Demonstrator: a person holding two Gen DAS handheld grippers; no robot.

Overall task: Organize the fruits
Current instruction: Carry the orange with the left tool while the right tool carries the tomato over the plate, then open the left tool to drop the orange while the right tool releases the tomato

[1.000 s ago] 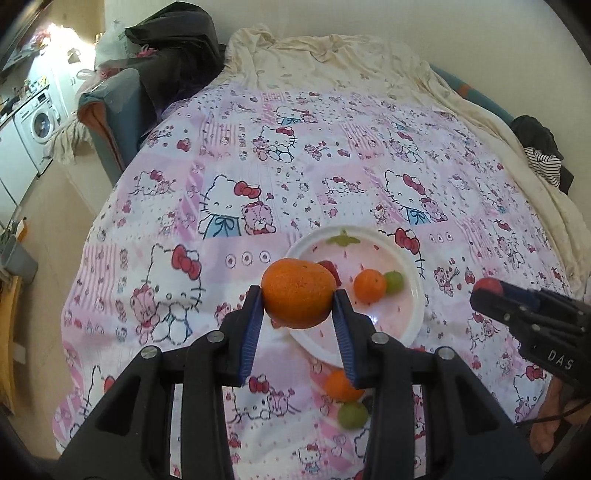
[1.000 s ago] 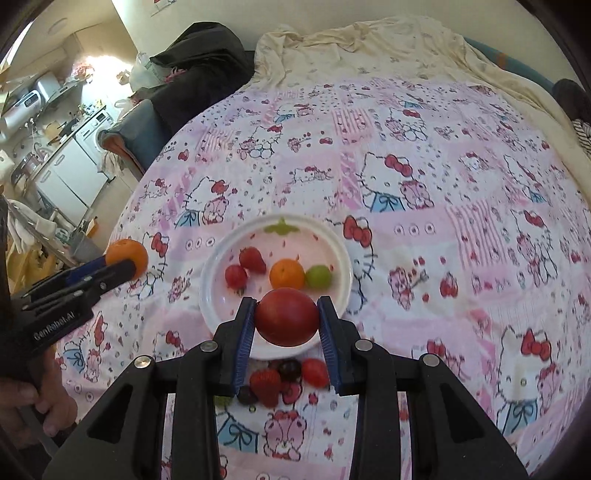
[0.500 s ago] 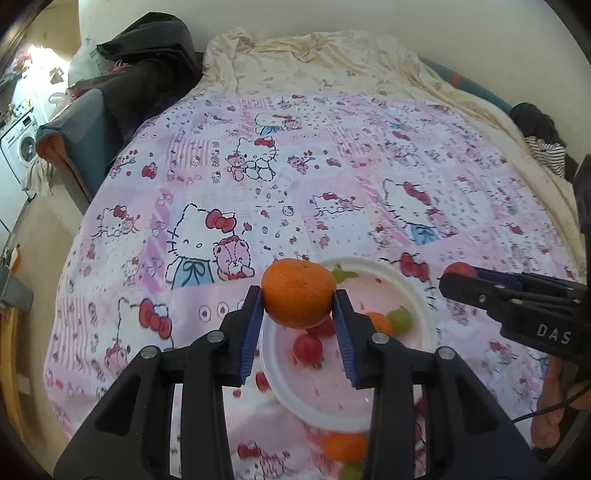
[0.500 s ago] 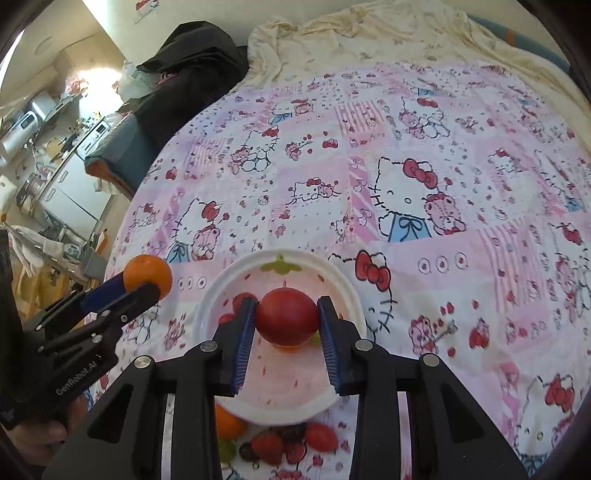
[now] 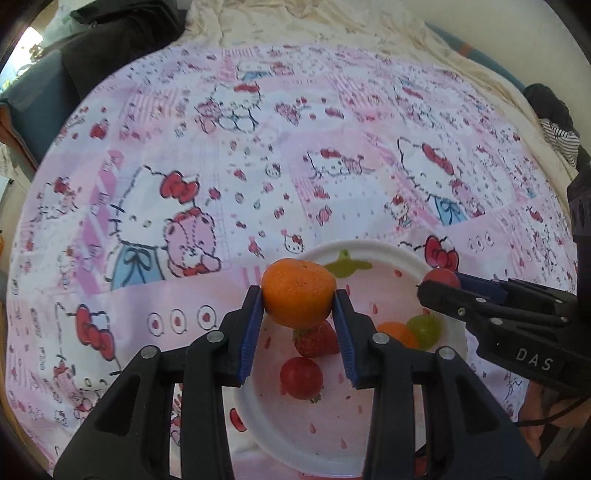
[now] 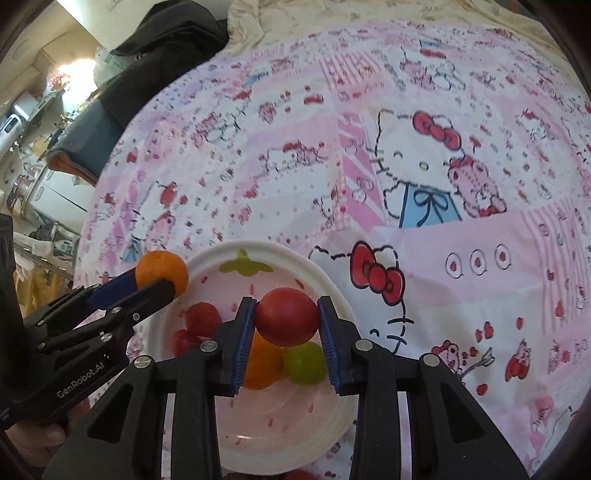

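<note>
My left gripper (image 5: 299, 317) is shut on an orange mandarin (image 5: 297, 291) and holds it above the far left part of the white plate (image 5: 295, 450). My right gripper (image 6: 286, 332) is shut on a red tomato (image 6: 287, 315) and holds it above the same plate (image 6: 332, 288). In the plate lie a strawberry (image 5: 316, 341), a small red fruit (image 5: 301, 376), a small orange fruit (image 5: 397, 332) and a green grape (image 5: 424, 328). Each gripper shows in the other's view: the right one with the tomato (image 5: 441, 277), the left one with the mandarin (image 6: 160, 271).
The plate rests on a pink cartoon-cat bedspread (image 5: 258, 166) over a bed. Dark clothes (image 5: 122, 33) and a blue-grey chair (image 5: 33, 96) stand at the far left. A striped garment (image 5: 561, 136) lies at the right edge. Loose fruit peeks below the plate (image 6: 299, 474).
Both grippers have moved forward and lower over the plate with their fruit still held. The plate now fills the lower middle of both views.
</note>
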